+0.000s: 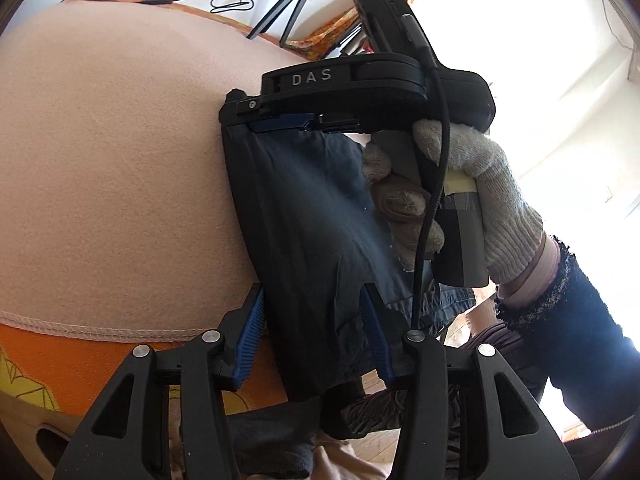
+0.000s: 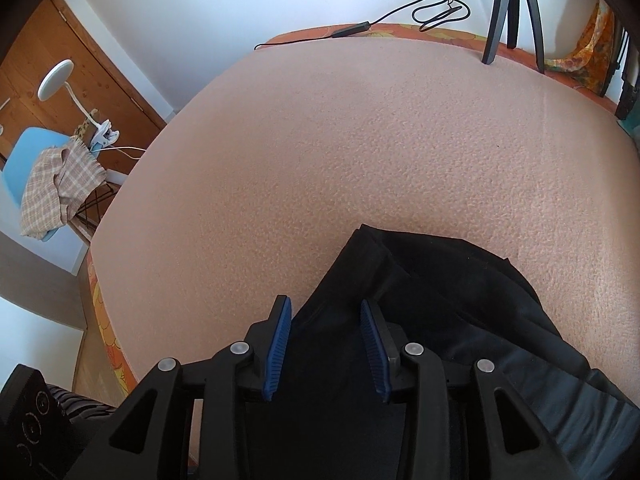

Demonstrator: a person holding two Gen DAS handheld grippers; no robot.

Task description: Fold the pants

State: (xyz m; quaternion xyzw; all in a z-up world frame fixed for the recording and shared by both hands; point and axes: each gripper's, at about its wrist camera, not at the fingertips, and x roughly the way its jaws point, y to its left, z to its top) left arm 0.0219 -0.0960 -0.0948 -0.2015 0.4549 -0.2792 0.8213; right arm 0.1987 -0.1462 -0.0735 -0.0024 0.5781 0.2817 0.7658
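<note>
Your dark pants (image 2: 440, 312) lie bunched at the near edge of the pink blanket (image 2: 320, 140) that covers the surface, with one folded end reaching out onto the blanket.

Your left hand-held gripper (image 1: 312, 336) has its blue-padded fingers (image 1: 250, 344) spread wide on either side of a band of the pants, the pads not pressing the cloth. In the left wrist view, your right hand-held gripper (image 1: 296, 122) sits at the far end of that same band with its jaws nearly closed; you cannot tell whether cloth is pinched between them. Your gloved right hand (image 1: 460, 184) grips its handle.

A tripod (image 2: 512, 12) and a loose cable (image 2: 400, 12) stand at the far edge.
</note>
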